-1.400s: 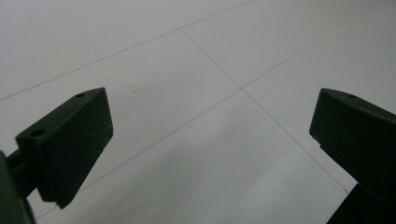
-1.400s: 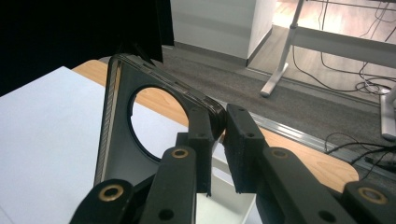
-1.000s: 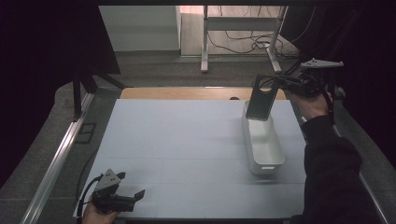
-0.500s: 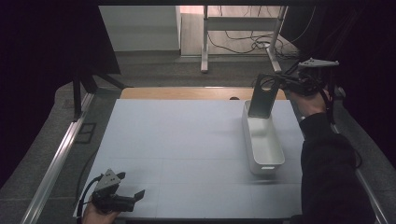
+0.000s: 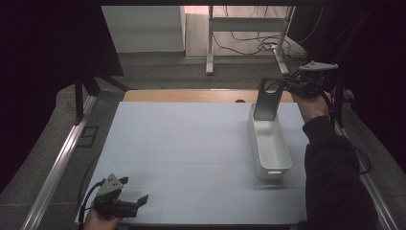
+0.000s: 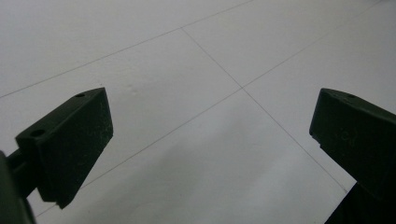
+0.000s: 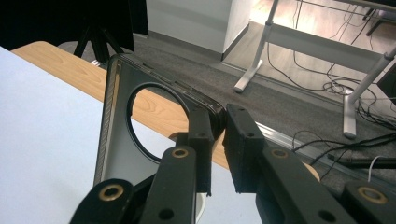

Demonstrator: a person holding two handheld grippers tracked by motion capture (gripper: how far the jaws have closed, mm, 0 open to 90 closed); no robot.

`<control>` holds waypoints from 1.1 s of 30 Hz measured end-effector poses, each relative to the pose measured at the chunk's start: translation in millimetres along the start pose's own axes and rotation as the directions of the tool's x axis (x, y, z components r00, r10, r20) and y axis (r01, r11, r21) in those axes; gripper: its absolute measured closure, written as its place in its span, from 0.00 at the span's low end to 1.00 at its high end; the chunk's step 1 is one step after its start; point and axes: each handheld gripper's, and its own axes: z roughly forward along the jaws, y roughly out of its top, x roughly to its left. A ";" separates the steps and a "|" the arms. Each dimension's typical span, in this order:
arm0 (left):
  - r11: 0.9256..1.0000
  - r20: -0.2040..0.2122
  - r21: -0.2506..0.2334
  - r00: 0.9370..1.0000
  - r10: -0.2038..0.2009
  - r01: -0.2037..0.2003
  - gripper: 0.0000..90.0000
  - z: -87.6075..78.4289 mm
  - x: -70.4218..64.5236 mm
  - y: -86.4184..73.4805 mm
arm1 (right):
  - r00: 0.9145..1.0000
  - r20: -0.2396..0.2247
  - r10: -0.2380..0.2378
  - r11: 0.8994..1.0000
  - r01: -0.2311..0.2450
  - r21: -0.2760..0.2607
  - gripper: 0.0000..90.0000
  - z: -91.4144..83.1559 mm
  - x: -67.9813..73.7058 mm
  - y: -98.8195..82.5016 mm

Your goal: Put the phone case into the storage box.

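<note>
Case (image 5: 266, 99), a dark phone cover with a round camera hole, hangs upright over the far end of the bin (image 5: 283, 163), its lower edge dipping just inside the bin's rim, pinched by its top corner in the nearly closed jaws of the right gripper (image 5: 283, 86). Judging by this, pickup is done and lowering and release remain. Left gripper (image 5: 139, 201) rests well apart from the bin at the table's (image 5: 191, 143) near edge, jaws wide open and empty.

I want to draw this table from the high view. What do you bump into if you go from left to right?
Left claw open near the front edge → bare white table → phone case standing up in the far end of the white bin → right claw pinching the case's top edge.
</note>
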 end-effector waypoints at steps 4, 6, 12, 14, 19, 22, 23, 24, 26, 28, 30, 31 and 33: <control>1.000 0.000 0.001 1.000 0.000 0.000 0.00 -0.1 0.0 -0.1 | 1.000 0.006 -0.005 1.000 0.005 -0.004 0.89 4.6 -0.6 -2.6; 1.000 -0.001 0.001 1.000 -0.001 0.001 0.00 -0.1 0.0 -0.2 | 1.000 0.010 -0.012 1.000 0.012 -0.004 0.89 6.1 -0.8 -3.5; 1.000 0.000 -0.001 1.000 -0.005 0.005 0.00 -0.3 0.3 -0.4 | 1.000 0.011 -0.012 1.000 0.012 -0.013 0.89 12.3 -1.4 -9.8; 1.000 0.000 -0.001 1.000 -0.005 0.005 0.00 -0.3 0.3 -0.4 | 1.000 0.017 -0.022 1.000 0.023 -0.016 0.89 15.2 -0.5 -13.4; 1.000 0.003 -0.002 1.000 -0.008 0.008 0.00 -0.3 0.6 -0.5 | 0.999 0.020 -0.031 0.999 0.032 -0.024 0.89 19.8 0.1 -20.5; 1.000 0.002 -0.001 1.000 -0.007 0.007 0.00 -0.3 0.8 -0.5 | 0.999 0.023 -0.044 0.999 0.044 -0.029 0.89 21.7 0.9 -22.6; 1.000 0.002 -0.001 1.000 -0.008 0.008 0.00 -0.3 0.7 -0.5 | 0.999 0.023 -0.045 0.998 0.046 -0.032 0.89 22.5 1.4 -23.4; 1.000 0.003 -0.001 1.000 -0.009 0.009 0.00 -0.3 0.6 -0.5 | 0.999 0.024 -0.047 0.998 0.048 -0.032 0.89 23.0 1.4 -24.1; 1.000 0.003 -0.001 1.000 -0.009 0.009 0.00 -0.3 0.7 -0.5 | 0.999 0.025 -0.049 0.998 0.050 -0.037 0.89 24.5 1.5 -25.8; 1.000 0.002 -0.001 1.000 -0.008 0.008 0.00 -0.4 0.9 -0.5 | 0.998 0.027 -0.050 0.998 0.051 -0.041 0.89 26.6 1.8 -28.6; 1.000 0.003 -0.001 1.000 -0.008 0.008 0.00 -0.4 1.0 -0.5 | 0.997 0.037 -0.061 0.997 0.062 -0.040 0.89 28.3 2.6 -30.9; 1.000 0.003 -0.001 1.000 -0.008 0.008 0.00 -0.4 1.0 -0.6 | 0.998 0.029 -0.062 0.997 0.063 -0.041 0.89 29.1 2.8 -31.9; 1.000 0.003 -0.002 1.000 -0.008 0.008 0.00 -0.4 1.0 -0.5 | 0.998 0.033 -0.061 0.997 0.062 -0.044 0.89 30.1 3.4 -32.8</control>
